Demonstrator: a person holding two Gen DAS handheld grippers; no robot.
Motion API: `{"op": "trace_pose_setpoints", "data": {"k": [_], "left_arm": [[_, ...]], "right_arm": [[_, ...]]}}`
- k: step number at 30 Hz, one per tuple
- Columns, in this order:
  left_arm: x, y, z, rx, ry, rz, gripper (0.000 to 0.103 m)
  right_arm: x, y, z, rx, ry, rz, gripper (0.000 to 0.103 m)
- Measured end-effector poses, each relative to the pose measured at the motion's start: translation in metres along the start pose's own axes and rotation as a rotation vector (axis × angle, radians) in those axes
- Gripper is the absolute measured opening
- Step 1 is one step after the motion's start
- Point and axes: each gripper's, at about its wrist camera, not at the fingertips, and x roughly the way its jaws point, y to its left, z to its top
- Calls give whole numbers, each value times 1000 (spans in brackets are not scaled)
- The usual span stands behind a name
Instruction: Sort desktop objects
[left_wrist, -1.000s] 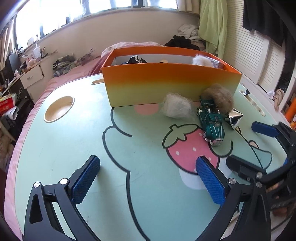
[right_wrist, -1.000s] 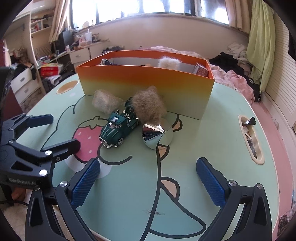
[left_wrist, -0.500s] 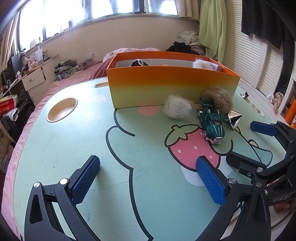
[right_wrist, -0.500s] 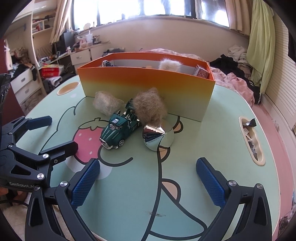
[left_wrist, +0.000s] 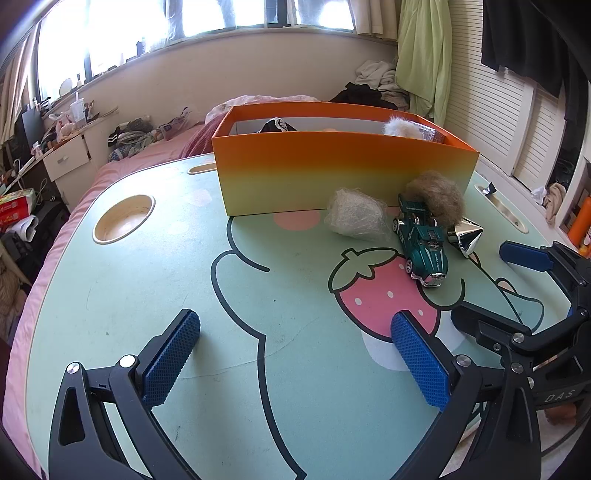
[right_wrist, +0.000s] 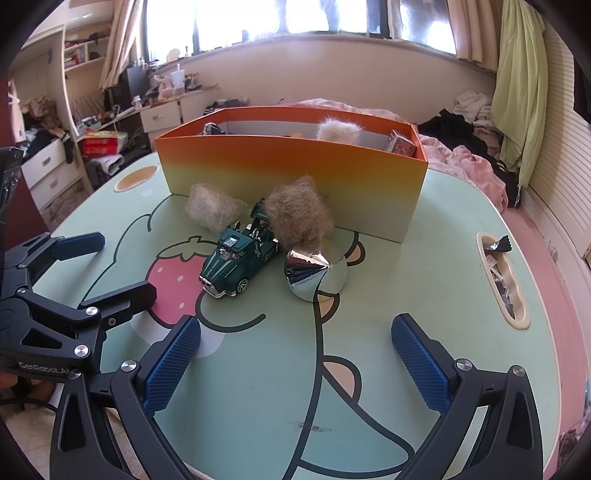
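- Orange box (left_wrist: 343, 173) walls hide most of what lies inside; I see only a white fluff (right_wrist: 338, 130), a dark patterned thing (left_wrist: 276, 125) and a small packet (right_wrist: 400, 142) poking above the rim.
- Brown fluff (right_wrist: 299, 214) sits against the box front and covers the truck's (right_wrist: 238, 254) rear; whether they touch the box I cannot tell.
- Pale wad (left_wrist: 356, 218) lies just left of the truck, near the box front.
- Silver cone (right_wrist: 308, 271) lies on its side just beside the truck and below the brown fluff.
- Side slot (right_wrist: 500, 273) on the table (left_wrist: 147, 288) holds small wrappers, too small to make out.
- My left gripper (left_wrist: 295, 358) is spread wide and empty, low over bare tabletop, well short of the toys.
- My right gripper (right_wrist: 295, 363) is likewise spread and empty, the cone ahead of it.
- Both grippers sit close side by side at the near table edge; open mat stretches to my left as far as the round cup recess (left_wrist: 123, 218).
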Motion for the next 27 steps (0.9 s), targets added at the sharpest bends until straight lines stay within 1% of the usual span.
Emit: {"op": "trace_pose_setpoints", "data": {"k": [13,27], "left_arm": [[0,0,0,0,1,0,103],[0,-1,0,0,0,0,103]], "right_arm": [[-1,-4,3,5,-6,-4,102],[0,-3,2,15,-23,-11,92]]}}
